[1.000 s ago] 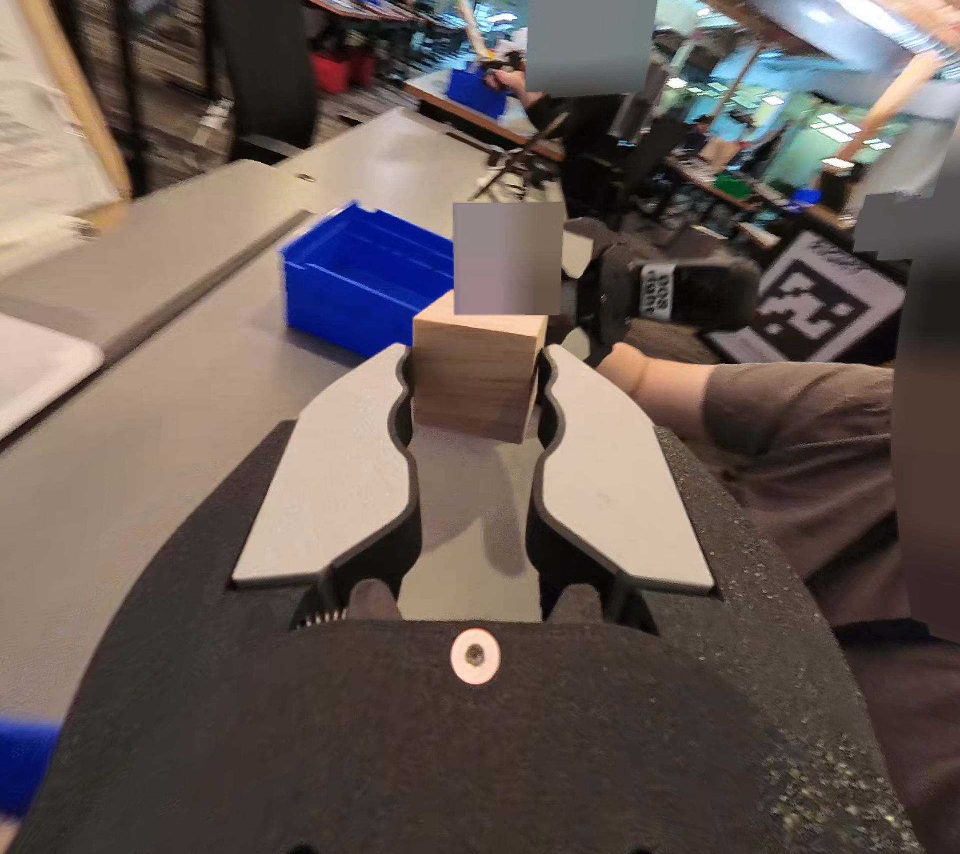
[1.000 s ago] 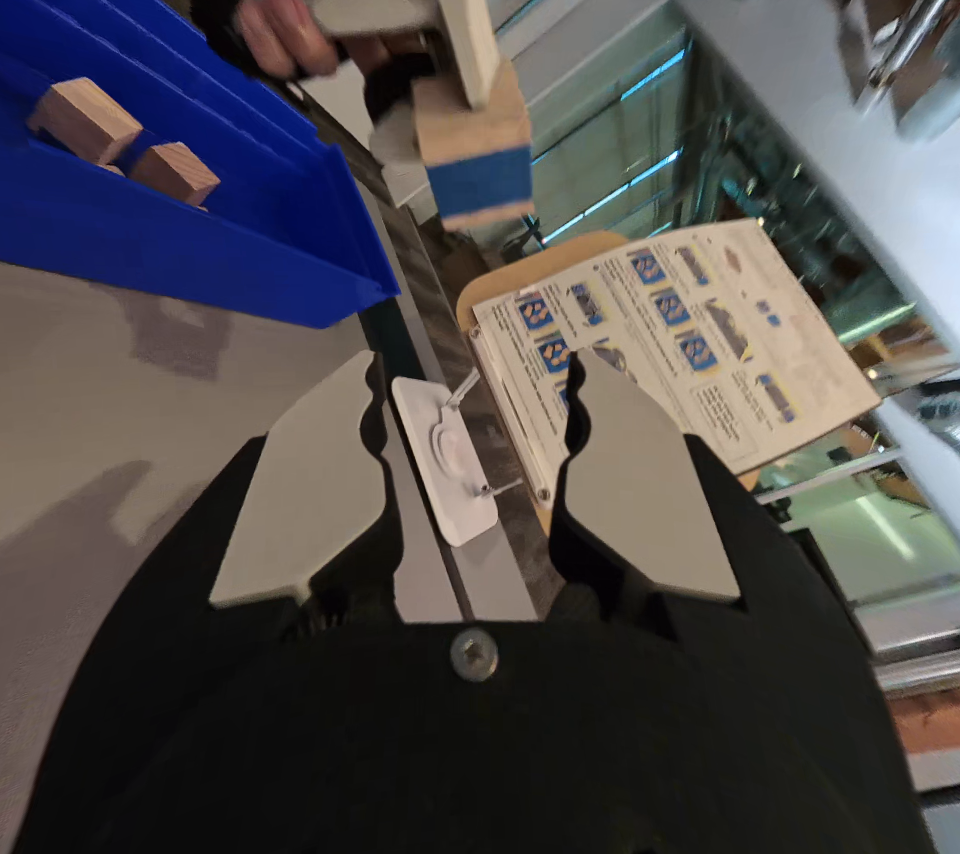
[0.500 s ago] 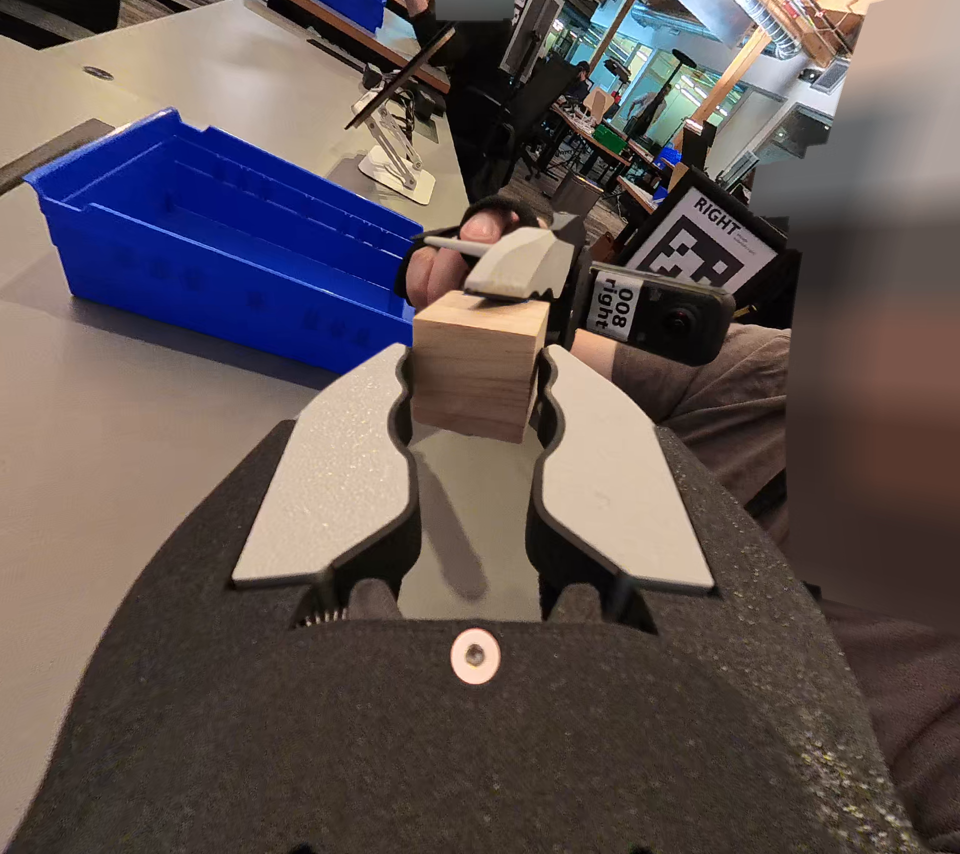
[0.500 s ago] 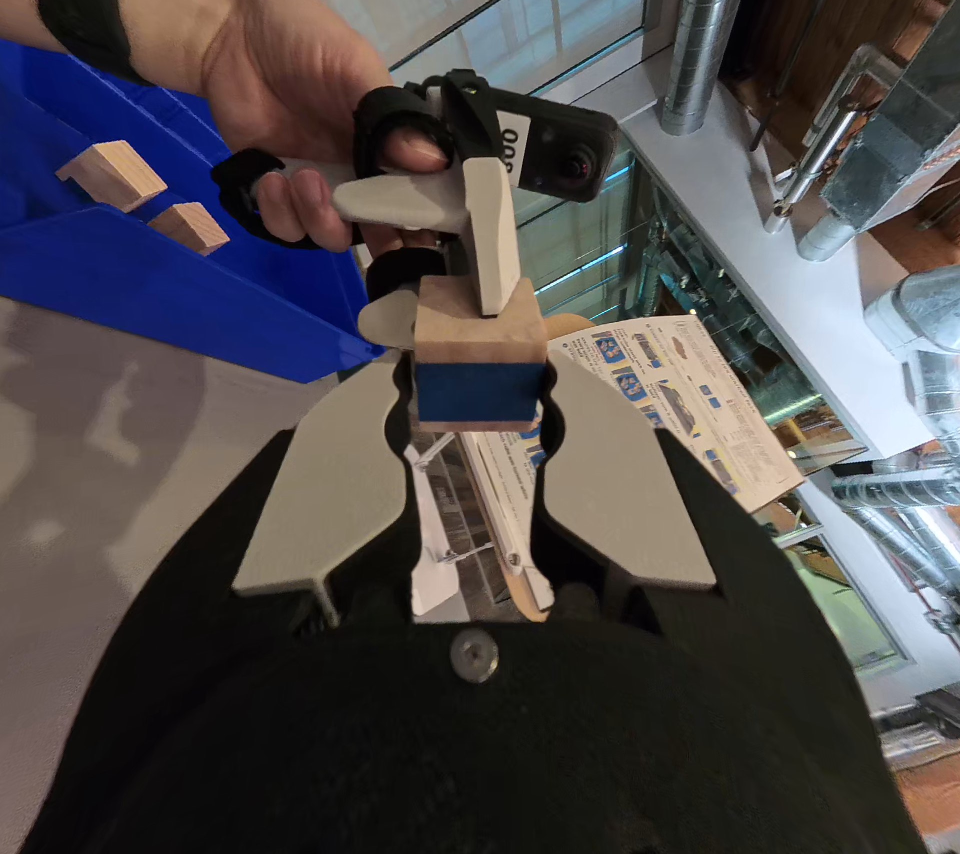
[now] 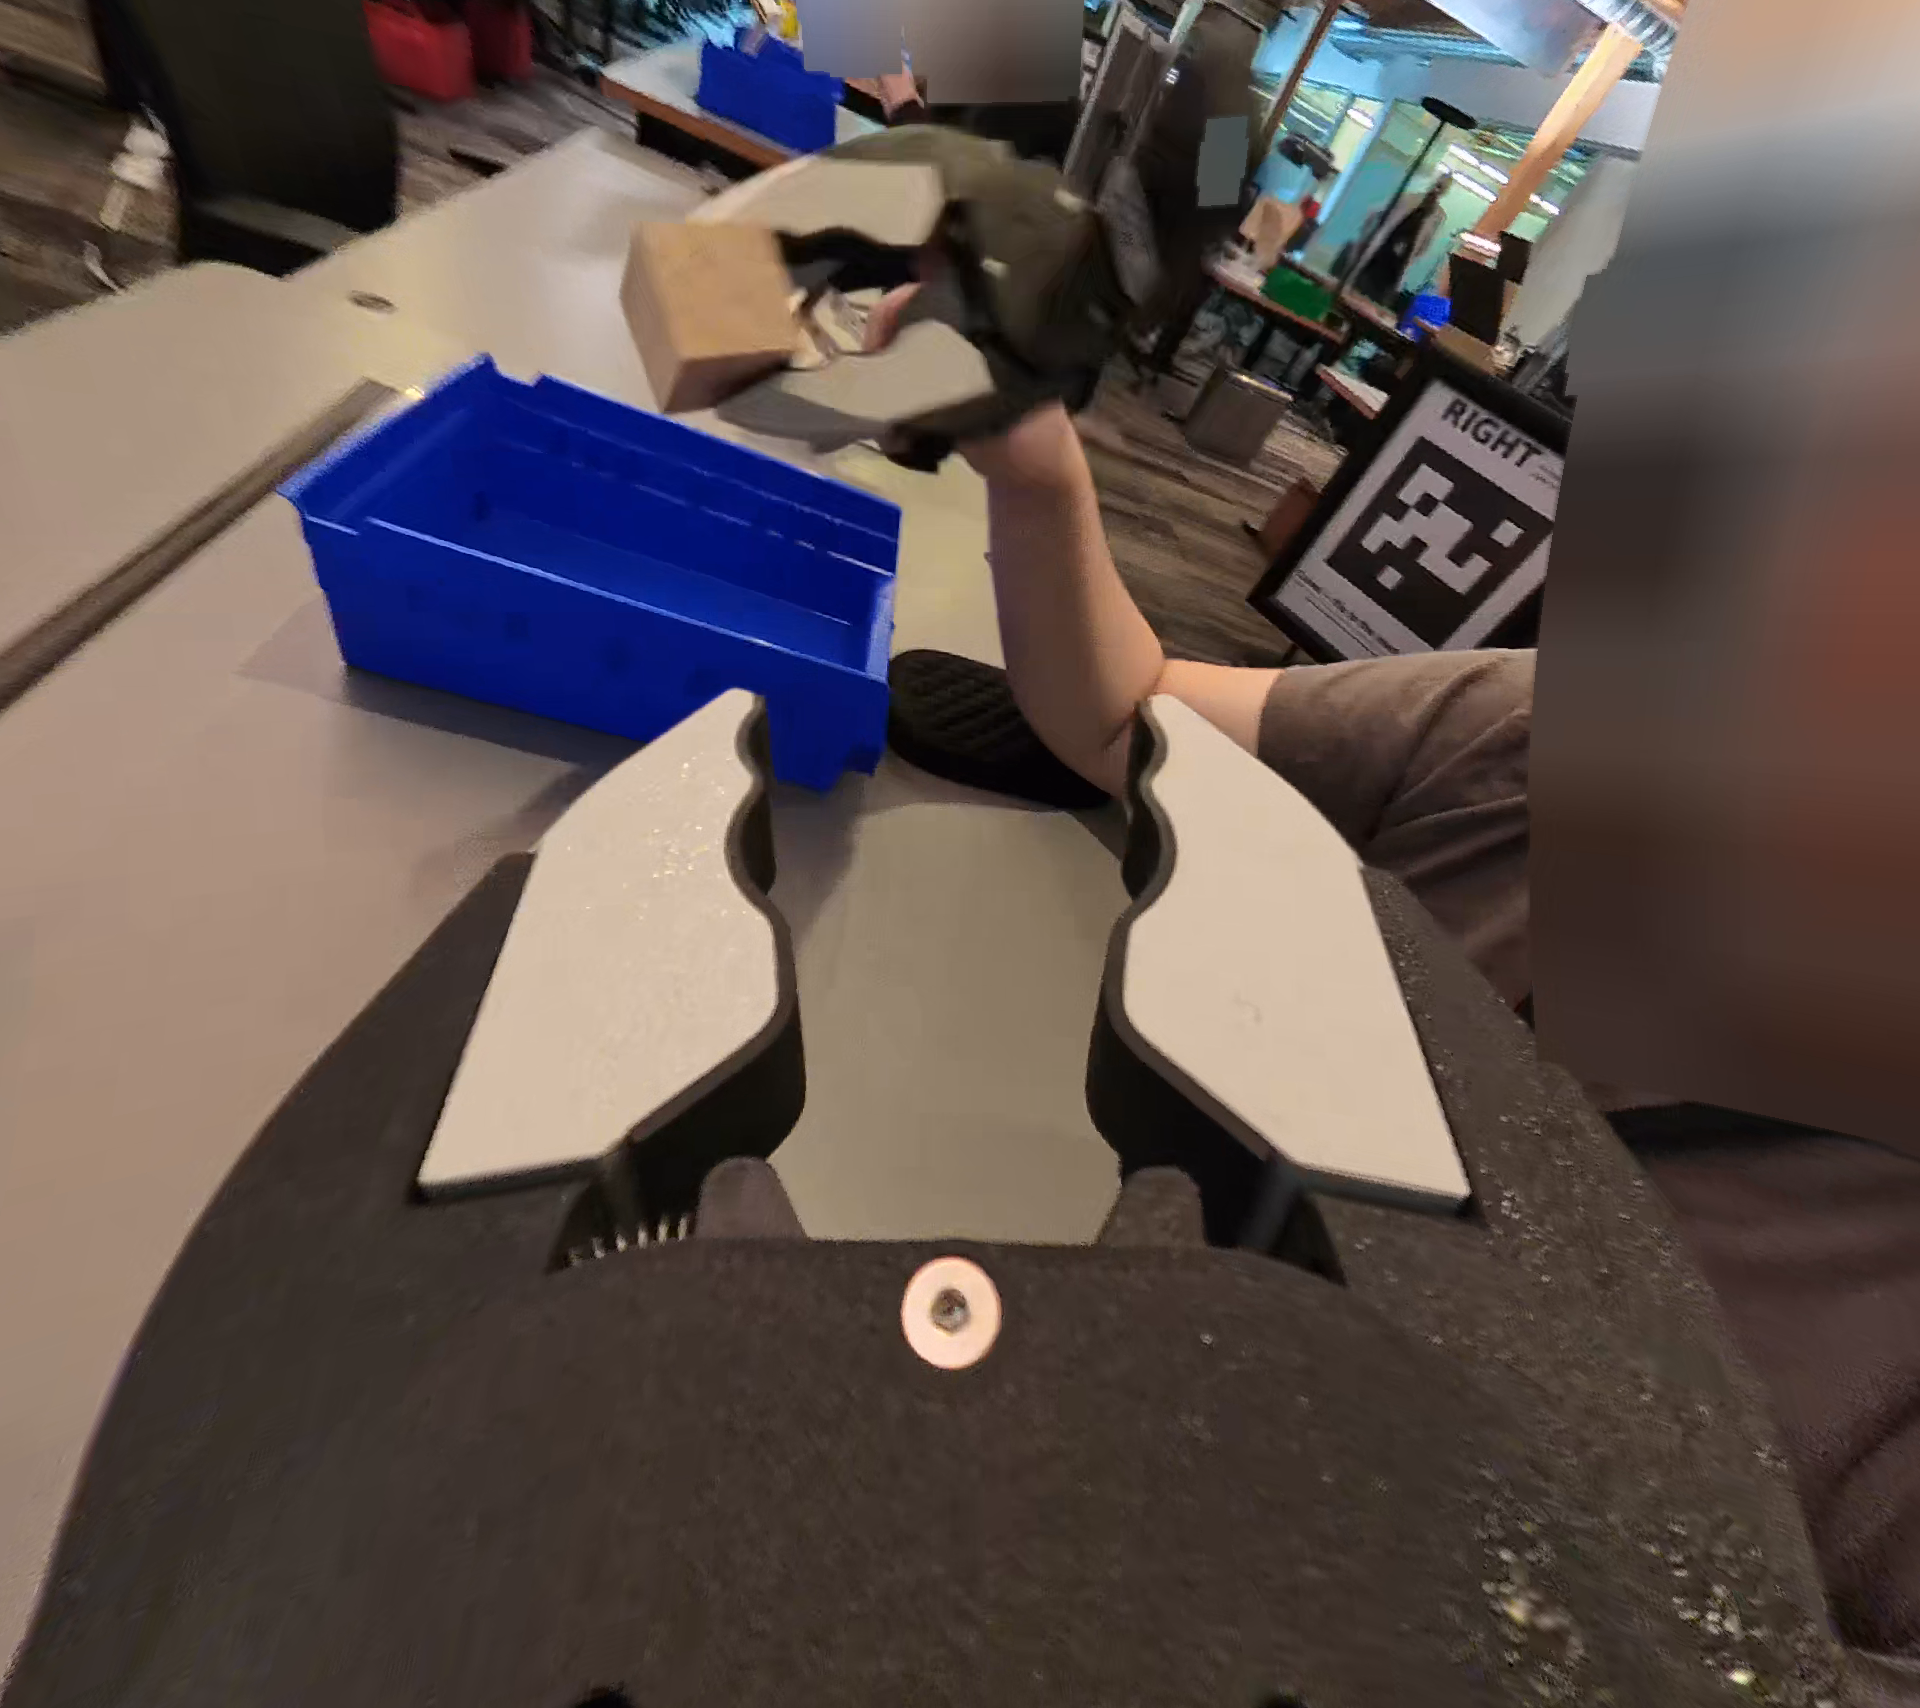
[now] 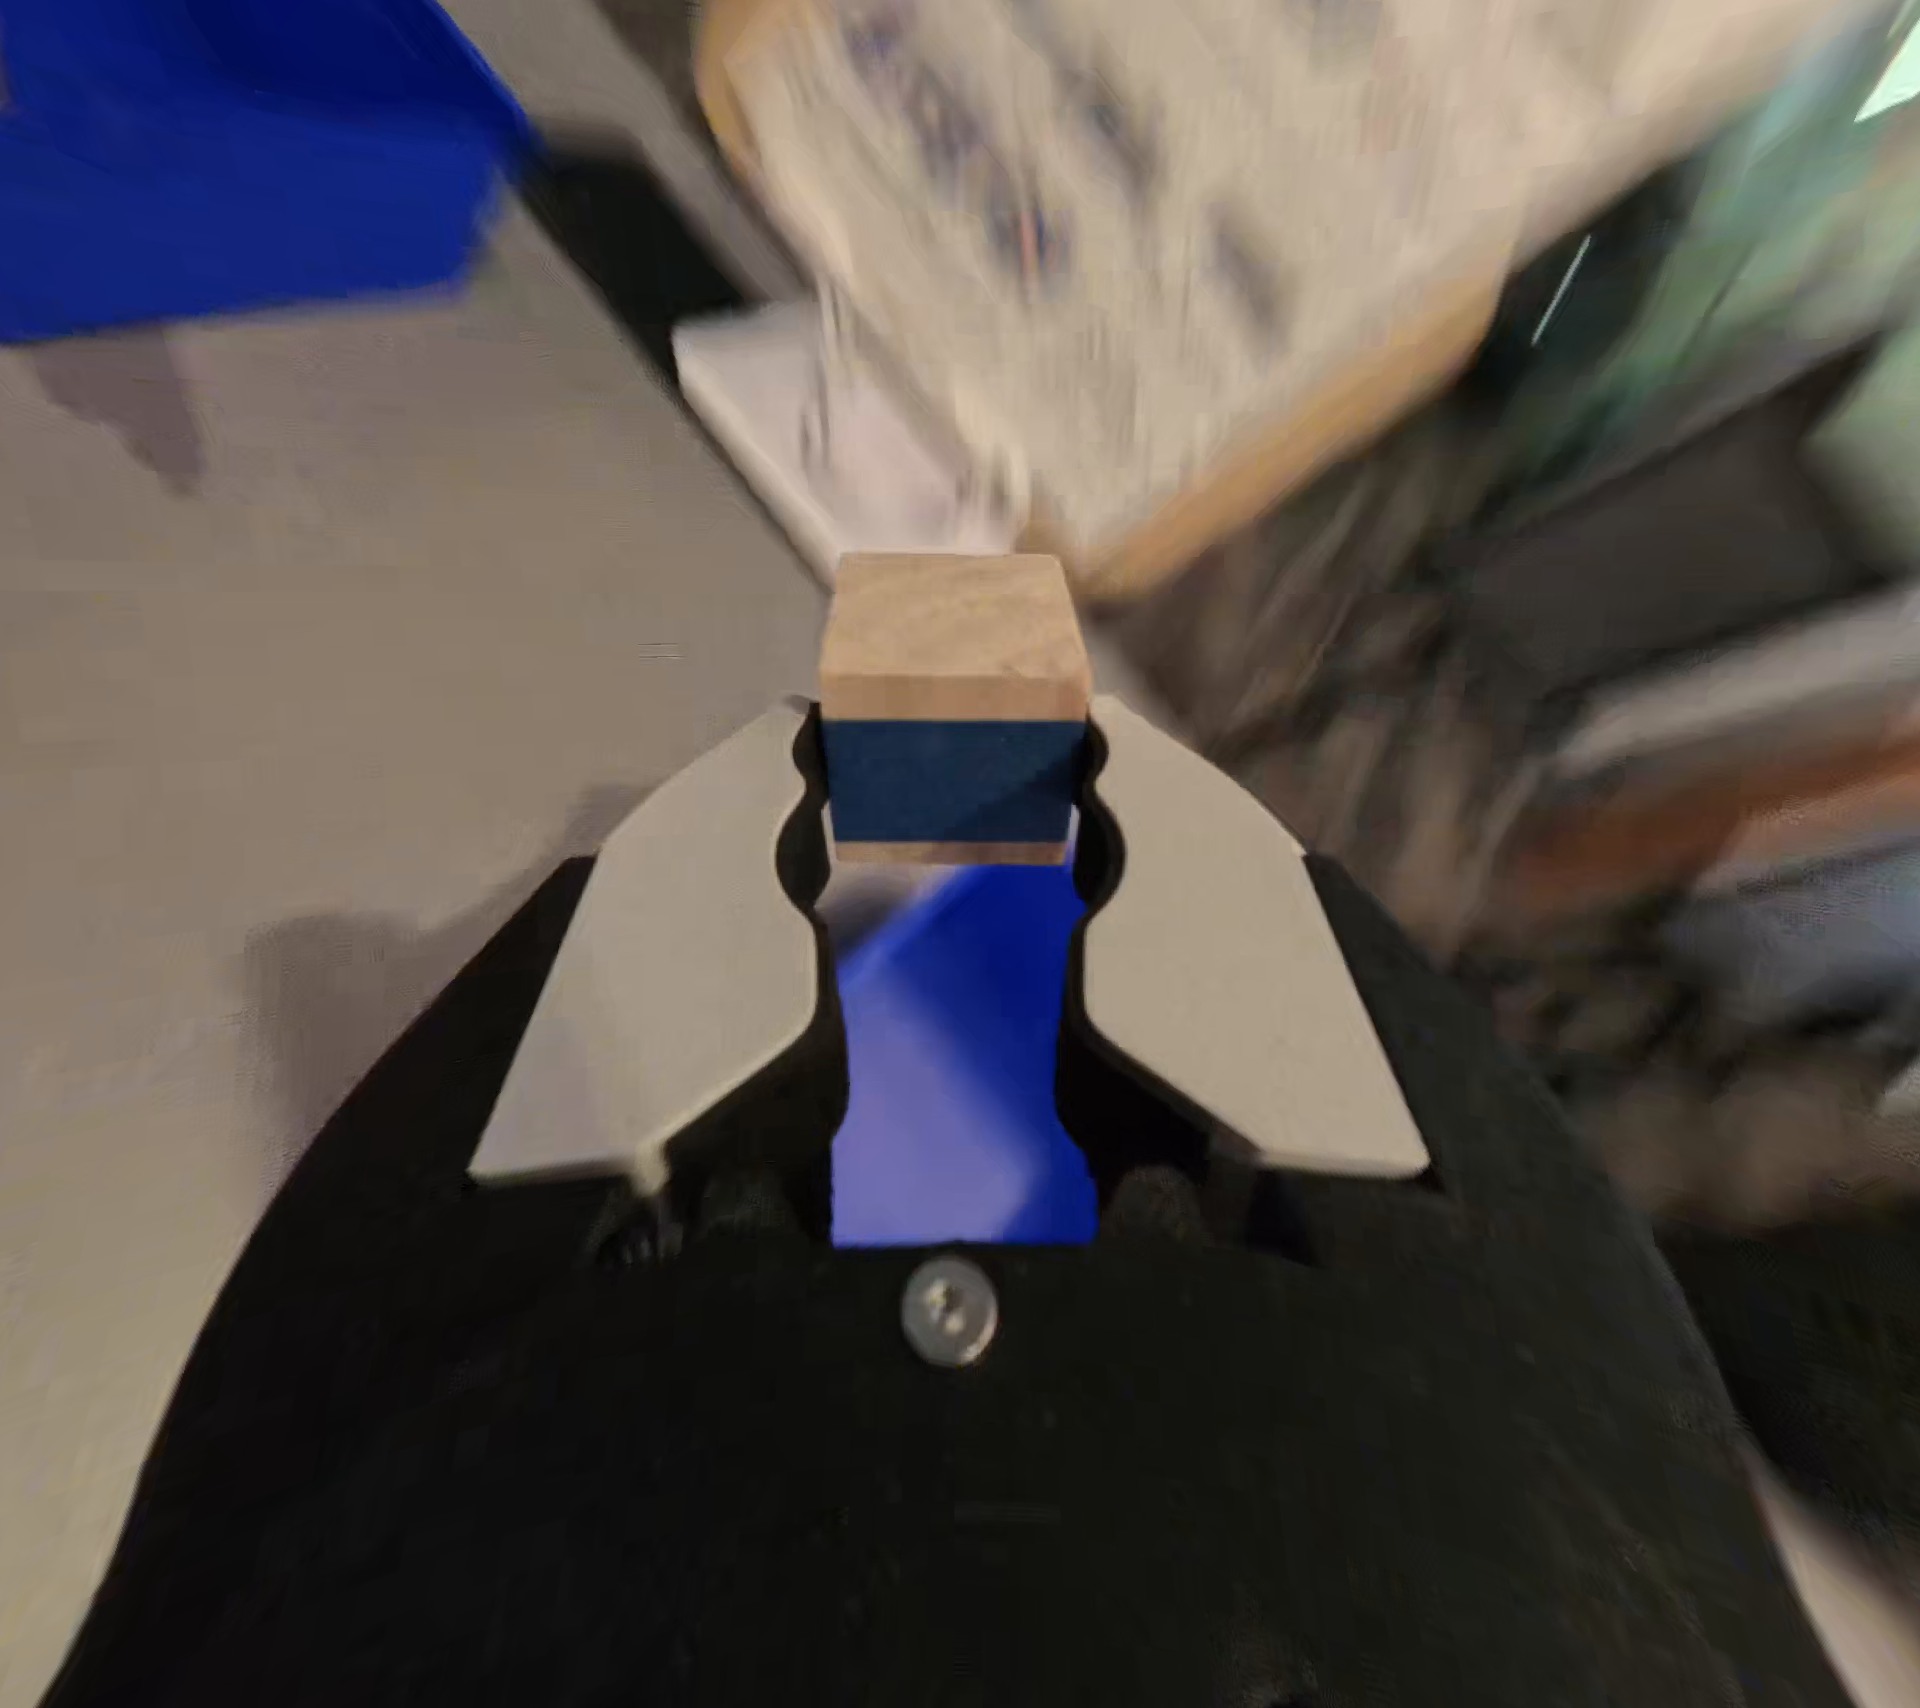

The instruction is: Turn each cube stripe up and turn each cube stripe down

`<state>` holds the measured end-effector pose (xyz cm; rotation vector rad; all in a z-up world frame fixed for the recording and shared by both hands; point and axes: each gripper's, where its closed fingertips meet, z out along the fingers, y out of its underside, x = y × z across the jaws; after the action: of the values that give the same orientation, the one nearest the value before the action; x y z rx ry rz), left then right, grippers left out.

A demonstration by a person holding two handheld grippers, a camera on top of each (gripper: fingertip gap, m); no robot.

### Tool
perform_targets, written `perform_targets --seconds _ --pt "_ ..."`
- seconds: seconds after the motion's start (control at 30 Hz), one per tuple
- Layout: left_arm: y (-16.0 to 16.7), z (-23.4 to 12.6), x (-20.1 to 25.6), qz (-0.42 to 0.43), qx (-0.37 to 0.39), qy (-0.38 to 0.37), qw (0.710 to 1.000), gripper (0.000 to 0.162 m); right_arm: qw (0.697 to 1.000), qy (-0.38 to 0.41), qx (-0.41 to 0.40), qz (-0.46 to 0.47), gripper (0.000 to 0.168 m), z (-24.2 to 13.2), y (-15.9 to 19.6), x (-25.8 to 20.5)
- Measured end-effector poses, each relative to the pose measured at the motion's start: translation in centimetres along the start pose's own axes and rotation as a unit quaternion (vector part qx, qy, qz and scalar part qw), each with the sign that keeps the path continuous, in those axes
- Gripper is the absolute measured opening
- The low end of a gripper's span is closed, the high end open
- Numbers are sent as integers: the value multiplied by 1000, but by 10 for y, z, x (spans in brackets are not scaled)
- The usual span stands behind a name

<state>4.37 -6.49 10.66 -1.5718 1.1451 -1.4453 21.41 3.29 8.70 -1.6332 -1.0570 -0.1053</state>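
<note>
Clamped at the fingertips of the right gripper (image 6: 954,775), the blue-striped wooden cube (image 6: 951,708) was held above the blue bin (image 5: 603,562); a shallow hold risked slippage. The left gripper (image 5: 948,811) was spread empty.

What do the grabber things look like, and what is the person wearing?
Each gripper, left and right, has a rough black body, one silver screw and two flat grey fingers with wavy black inner edges. The person wears a dark brownish sleeve.
</note>
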Motion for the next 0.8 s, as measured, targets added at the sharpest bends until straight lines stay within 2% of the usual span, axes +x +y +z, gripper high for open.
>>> perform_targets --seconds 0.03,0.1,0.17,0.23,0.43,0.53,0.67,0.8 --pt "-4 -6 1 6 7 -10 1000 63 989 -14 -99 108 45 2 47 20" --pt "-6 -15 2 14 9 -27 999 61 933 -12 -236 273 46 5 135 45" --pt "-6 -19 2 19 4 -43 999 61 882 -7 -317 348 46 13 201 53" --pt "-6 -22 2 21 0 -51 998 60 851 10 -375 368 46 21 242 54" --pt "-1 -22 1 17 -16 -58 998 58 797 8 -462 388 46 41 289 33" --pt "2 -21 -1 14 -26 -65 997 57 781 18 -489 387 46 43 303 29" --pt "6 -21 -3 20 -41 -75 996 57 769 28 -510 384 46 41 317 28" --pt "8 -32 -14 29 -53 -111 992 52 773 30 -506 382 50 44 316 29"
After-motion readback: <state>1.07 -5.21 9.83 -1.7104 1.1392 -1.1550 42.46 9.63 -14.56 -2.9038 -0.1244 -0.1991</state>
